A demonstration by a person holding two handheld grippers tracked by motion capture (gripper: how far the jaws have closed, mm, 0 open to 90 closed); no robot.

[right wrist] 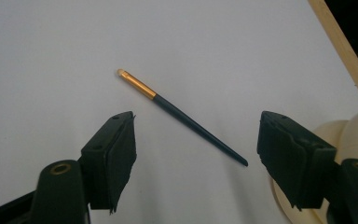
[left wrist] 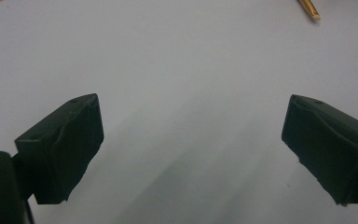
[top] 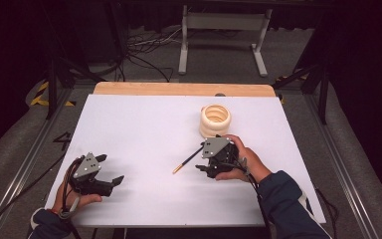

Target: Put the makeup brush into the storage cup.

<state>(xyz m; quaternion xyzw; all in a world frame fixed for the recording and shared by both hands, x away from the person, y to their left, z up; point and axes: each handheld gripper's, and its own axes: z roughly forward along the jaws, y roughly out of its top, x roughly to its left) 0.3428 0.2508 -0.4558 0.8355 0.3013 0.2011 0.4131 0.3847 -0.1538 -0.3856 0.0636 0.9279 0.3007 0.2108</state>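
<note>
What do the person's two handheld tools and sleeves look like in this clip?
Both the left tool and the right tool are black, each topped with a grey three-cornered plate with small dark holes. Each has two blocky black jaws with ragged pad edges and brass-coloured inserts near the base. Dark cables trail from both. The person wears dark blue sleeves.

On the flat white surface (top: pixel 144 124), the slim dark-handled brush with a gold ferrule (top: pixel 188 160) lies slanted just at nine o'clock of my right gripper (top: pixel 214 158). The cream ribbed ring-stack holder (top: pixel 215 120) stands just beyond that gripper, at twelve o'clock. My left gripper (top: pixel 95 175) sits well apart, at eight o'clock from the brush, near the surface's near edge.
</note>
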